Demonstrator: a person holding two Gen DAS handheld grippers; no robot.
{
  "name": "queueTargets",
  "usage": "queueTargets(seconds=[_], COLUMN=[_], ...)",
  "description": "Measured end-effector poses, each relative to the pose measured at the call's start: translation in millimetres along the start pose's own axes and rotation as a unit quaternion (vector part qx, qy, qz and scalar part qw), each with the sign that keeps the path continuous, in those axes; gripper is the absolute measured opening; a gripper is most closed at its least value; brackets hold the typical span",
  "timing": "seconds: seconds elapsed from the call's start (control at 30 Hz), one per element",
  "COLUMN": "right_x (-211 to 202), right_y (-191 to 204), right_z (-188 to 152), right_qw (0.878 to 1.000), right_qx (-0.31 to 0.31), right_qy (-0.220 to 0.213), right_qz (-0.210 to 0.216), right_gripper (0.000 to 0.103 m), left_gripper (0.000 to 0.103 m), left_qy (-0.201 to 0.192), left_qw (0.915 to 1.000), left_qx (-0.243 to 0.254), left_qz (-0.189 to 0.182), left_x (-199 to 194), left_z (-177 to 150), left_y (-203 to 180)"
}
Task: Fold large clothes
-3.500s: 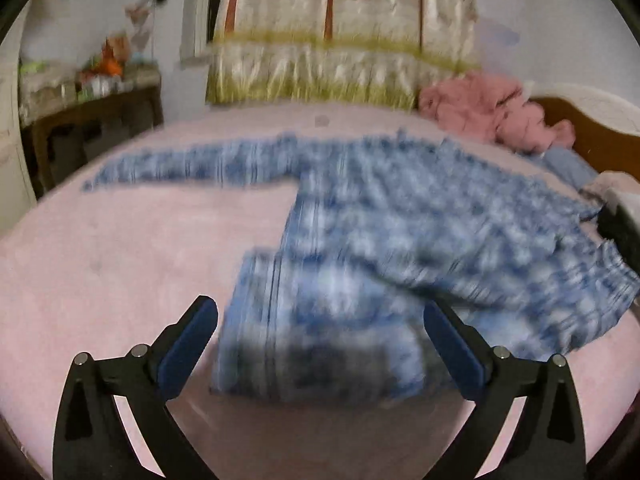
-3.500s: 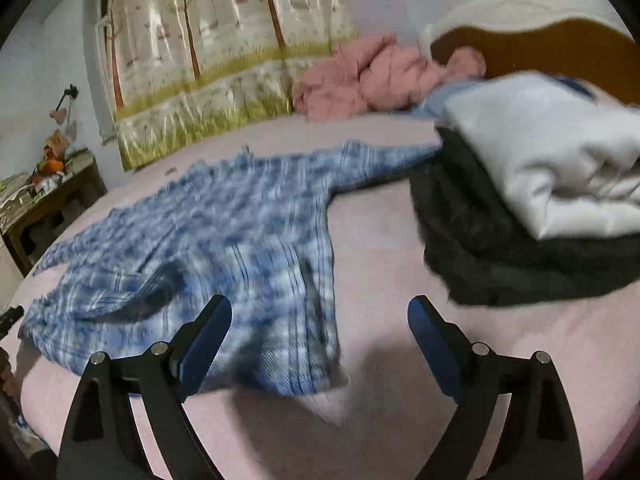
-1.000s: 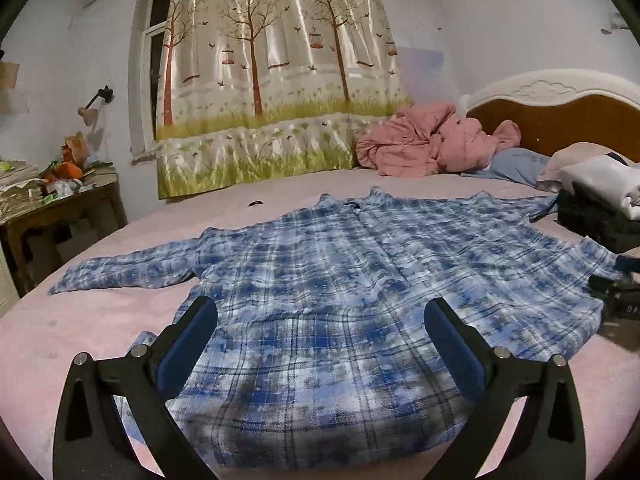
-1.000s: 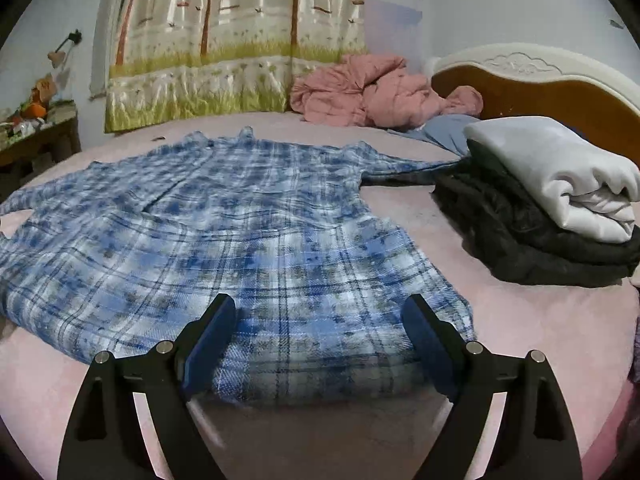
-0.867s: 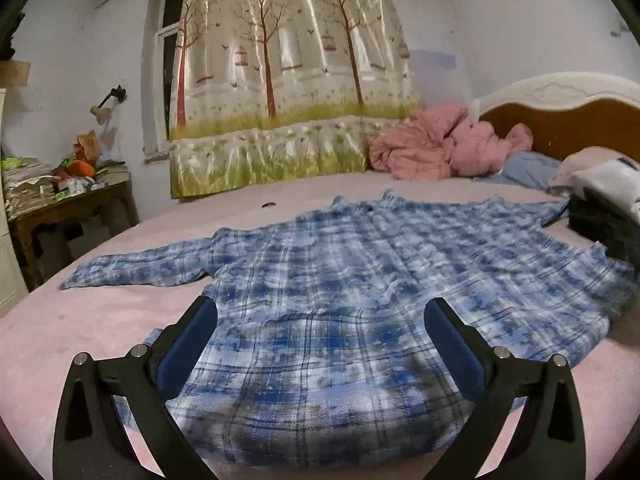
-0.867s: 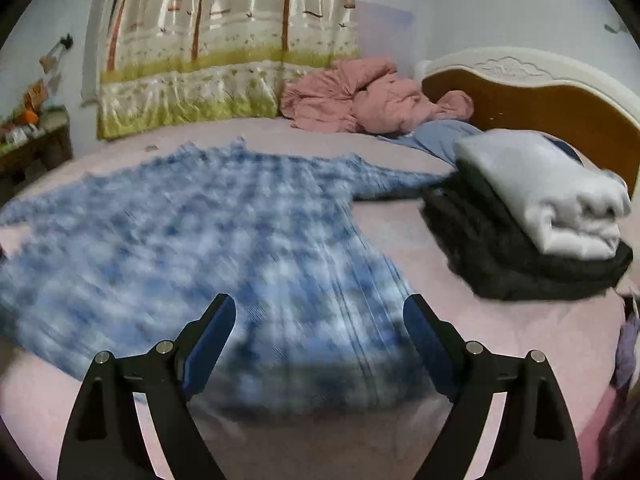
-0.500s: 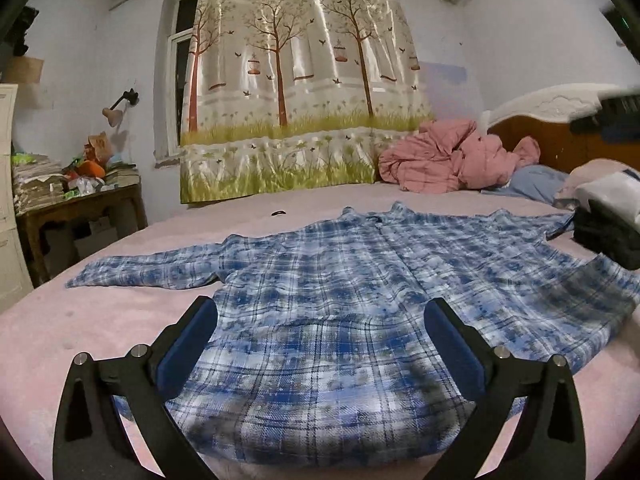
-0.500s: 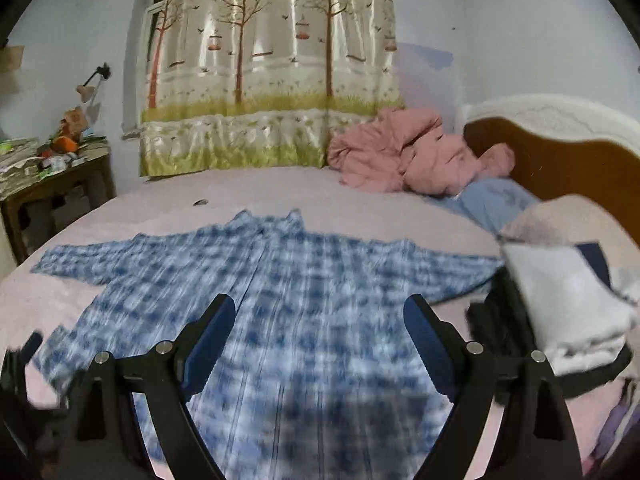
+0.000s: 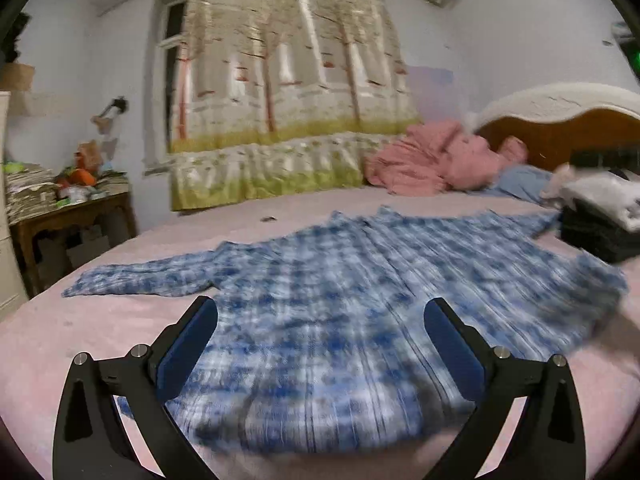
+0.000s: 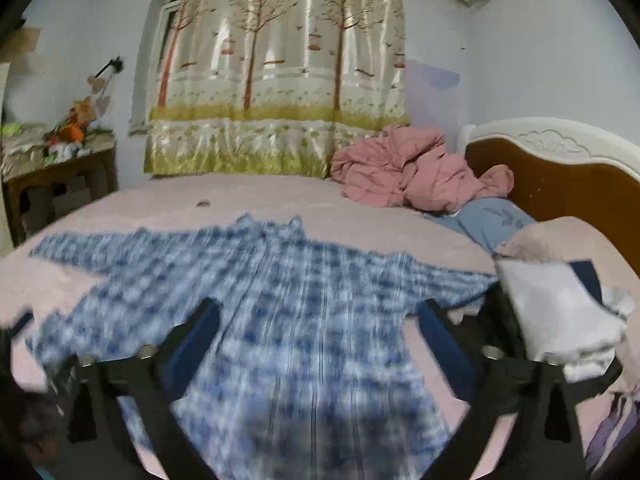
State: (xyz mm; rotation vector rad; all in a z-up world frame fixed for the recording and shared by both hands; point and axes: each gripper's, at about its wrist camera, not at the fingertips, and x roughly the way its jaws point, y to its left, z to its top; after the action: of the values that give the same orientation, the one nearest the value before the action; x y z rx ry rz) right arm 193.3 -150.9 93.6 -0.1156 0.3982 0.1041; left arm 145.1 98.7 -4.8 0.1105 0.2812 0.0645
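Plaid shirt (image 9: 360,304) in blue and white lies spread flat on the pink bedsheet (image 9: 72,332), sleeves out to either side, collar toward the tree-print curtain (image 9: 280,112). Left gripper (image 9: 320,316) hangs above its hem, jaws spread wide and empty. Right gripper (image 10: 318,314) hovers over the shirt's middle, equally wide apart, holding nothing. Folded white and black clothes (image 10: 556,320) sit stacked beside the right sleeve, near the wooden headboard (image 10: 568,184). No readable writing or labels appear; both views are motion-blurred.
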Motion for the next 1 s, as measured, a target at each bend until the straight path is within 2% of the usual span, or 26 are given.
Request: queueTargets(seconds=[0.07, 0.17, 0.3, 0.43, 0.53, 0.67, 0.77, 0.87, 1.0], right_x=[0, -1, -3, -3, -6, -24, -23, -13, -4], right_y=[0, 1, -5, -13, -13, -4, 2, 8, 11], right_z=[-32, -75, -118, -144, -155, -158, -157, -156, -151], right_qw=[1.000, 0.998, 0.996, 0.991, 0.986, 0.980, 0.979, 0.977, 0.977], right_qx=[-0.016, -0.044, -0.066, -0.068, -0.081, -0.121, -0.125, -0.140, -0.152], right_qy=[0.013, 0.033, 0.067, 0.112, 0.140, 0.152, 0.157, 0.158, 0.151], right_qz=[-0.005, -0.017, -0.011, 0.026, 0.040, 0.035, 0.028, -0.001, -0.020], right_gripper=[0.103, 0.103, 0.103, 0.103, 0.103, 0.103, 0.103, 0.103, 0.103], left_gripper=[0.102, 0.102, 0.102, 0.101, 0.096, 0.096, 0.096, 0.096, 0.096], left_qy=[0.017, 0.027, 0.052, 0.081, 0.082, 0.091, 0.111, 0.120, 0.132], left_qw=[0.9994, 0.9956, 0.9905, 0.9841, 0.9840, 0.9801, 0.9745, 0.9711, 0.9709], left_qx=[0.032, 0.087, 0.125, 0.158, 0.153, 0.172, 0.193, 0.206, 0.199], left_qz=[0.000, 0.021, 0.021, -0.009, -0.040, -0.038, -0.031, 0.002, 0.010], left_x=[-7, -17, -16, -10, -16, -18, -13, -7, 1], left_z=[-4, -12, -22, -32, -33, -37, -43, -50, -55], left_y=[-3, -7, -6, -6, -1, -5, -13, -20, -19])
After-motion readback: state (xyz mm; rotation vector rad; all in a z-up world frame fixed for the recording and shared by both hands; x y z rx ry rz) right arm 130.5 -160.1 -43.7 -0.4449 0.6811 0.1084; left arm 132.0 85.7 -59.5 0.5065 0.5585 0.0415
